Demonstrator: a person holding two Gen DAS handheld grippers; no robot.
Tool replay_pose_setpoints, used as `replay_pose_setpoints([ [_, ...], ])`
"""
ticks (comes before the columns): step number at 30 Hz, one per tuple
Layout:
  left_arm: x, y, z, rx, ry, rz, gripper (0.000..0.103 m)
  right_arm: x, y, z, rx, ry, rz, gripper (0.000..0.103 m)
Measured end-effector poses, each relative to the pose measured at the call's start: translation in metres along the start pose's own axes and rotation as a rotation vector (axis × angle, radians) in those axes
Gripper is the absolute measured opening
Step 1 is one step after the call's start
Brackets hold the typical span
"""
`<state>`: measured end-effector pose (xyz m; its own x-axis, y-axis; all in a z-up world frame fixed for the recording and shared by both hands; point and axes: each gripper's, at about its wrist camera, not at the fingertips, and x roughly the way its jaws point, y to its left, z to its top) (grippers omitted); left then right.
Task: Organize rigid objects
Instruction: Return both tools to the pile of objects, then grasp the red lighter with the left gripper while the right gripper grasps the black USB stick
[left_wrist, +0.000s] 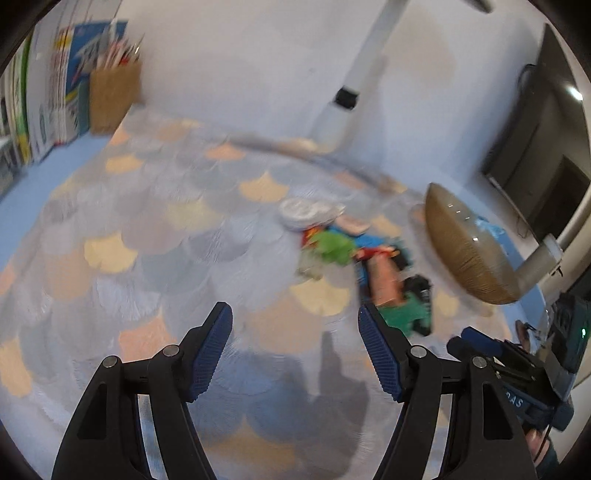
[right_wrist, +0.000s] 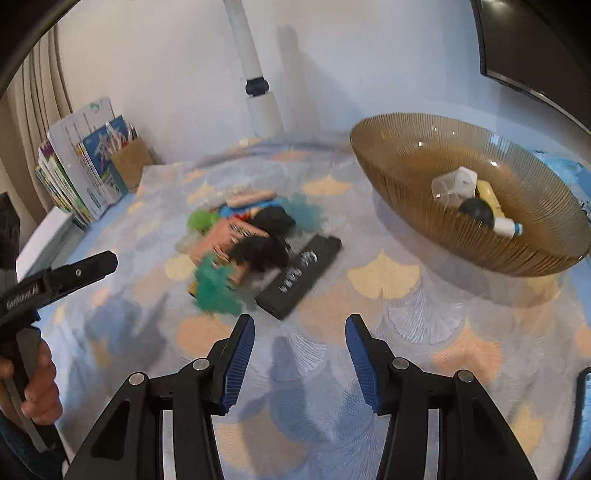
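Observation:
A pile of small objects lies on the patterned cloth: a peach box, black and green fluffy items, a green ball. A flat black box lies at its right edge. A ribbed amber glass bowl at the right holds a clear cup, a black ball, a yellow item and a white tube. My right gripper is open and empty, just in front of the black box. My left gripper is open and empty, left of the pile. The bowl shows at the right there.
A white round lid lies behind the pile. Books and a brown pencil box stand at the back left by the wall. A white pole rises at the back. A dark screen is on the right wall.

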<state>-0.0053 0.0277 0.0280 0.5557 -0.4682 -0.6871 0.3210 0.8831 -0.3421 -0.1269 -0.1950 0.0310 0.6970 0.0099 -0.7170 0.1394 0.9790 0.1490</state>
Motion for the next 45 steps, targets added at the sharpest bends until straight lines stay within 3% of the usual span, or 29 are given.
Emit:
replay_pose_setpoints([
  [5,0.022,0.003,-0.007,0.003,0.048,0.054,0.069,0.010,-0.007,-0.001,0.030,0.031,0.011,0.050],
  [10,0.024,-0.002,-0.007,0.034,0.057,0.055,0.068,0.010,-0.012,0.001,0.053,0.034,0.003,0.050],
  [13,0.027,-0.008,0.002,0.060,0.069,0.034,0.067,0.013,-0.007,0.004,0.042,0.064,-0.027,0.050],
  [16,0.032,-0.022,0.019,0.133,0.075,0.054,0.067,0.017,0.002,0.014,0.056,0.096,-0.001,0.050],
  [18,0.041,-0.029,0.030,0.172,0.093,0.061,0.067,0.025,0.009,0.023,0.053,0.121,-0.038,0.050],
  [23,0.076,-0.031,0.039,0.214,0.173,0.072,0.054,0.041,0.020,0.030,0.024,0.142,-0.133,0.050],
  [28,0.089,-0.039,0.045,0.245,0.162,0.089,0.051,0.051,0.030,0.035,-0.004,0.128,-0.199,0.056],
  [31,0.092,-0.045,0.045,0.262,0.153,0.099,0.029,0.053,0.029,0.037,0.003,0.119,-0.198,0.057],
  [32,0.091,-0.046,0.044,0.267,0.153,0.100,0.019,0.053,0.028,0.038,0.001,0.117,-0.196,0.054],
  [33,0.088,-0.046,0.042,0.267,0.156,0.093,0.019,0.051,0.028,0.037,-0.005,0.109,-0.186,0.038],
  [35,0.083,-0.045,0.038,0.262,0.155,0.078,0.019,0.048,0.024,0.035,-0.008,0.107,-0.177,0.031],
  [45,0.022,-0.027,-0.010,0.163,0.127,0.049,0.019,0.001,-0.001,-0.004,-0.025,0.108,-0.038,0.025],
])
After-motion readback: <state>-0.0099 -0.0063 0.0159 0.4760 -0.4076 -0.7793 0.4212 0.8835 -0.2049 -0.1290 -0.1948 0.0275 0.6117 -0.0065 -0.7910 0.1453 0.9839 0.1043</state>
